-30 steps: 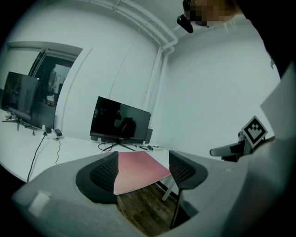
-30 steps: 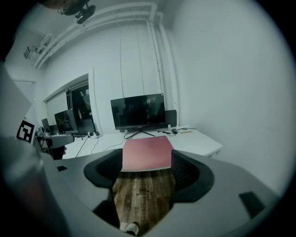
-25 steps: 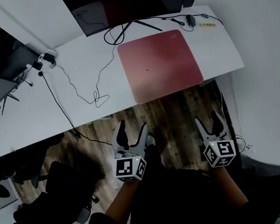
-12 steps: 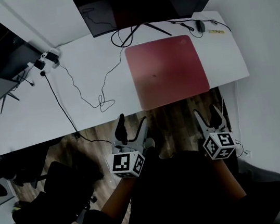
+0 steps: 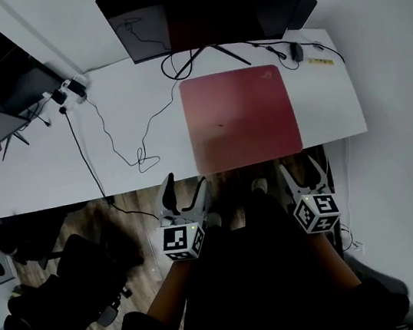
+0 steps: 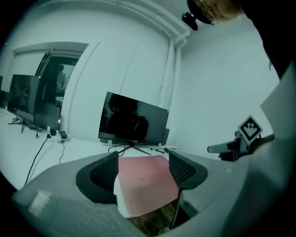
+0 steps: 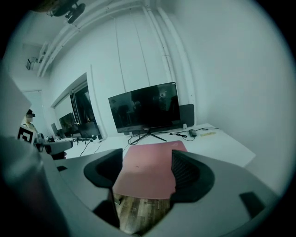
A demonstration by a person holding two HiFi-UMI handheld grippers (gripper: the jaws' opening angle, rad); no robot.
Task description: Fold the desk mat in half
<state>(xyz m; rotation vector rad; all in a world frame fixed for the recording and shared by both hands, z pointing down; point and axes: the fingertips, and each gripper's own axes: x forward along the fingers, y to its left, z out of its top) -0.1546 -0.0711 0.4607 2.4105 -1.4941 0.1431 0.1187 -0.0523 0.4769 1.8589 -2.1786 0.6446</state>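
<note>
Head view: left tool (image 5: pixel 185 184), right tool (image 5: pixel 299 163) seemingly nearer desk mat (image 5: pixel 241 116).

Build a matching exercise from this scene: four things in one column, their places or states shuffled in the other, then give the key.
Column 1
1. desk mat
2. monitor
3. black cable
4. office chair

Column 2
A. on the wood floor, off the white desk
B. lying flat, unfolded, red
C. standing at the desk's far edge, screen dark
D. looped loose on the desk, left of the mat

Pairs: 1-B, 2-C, 3-D, 4-A
</note>
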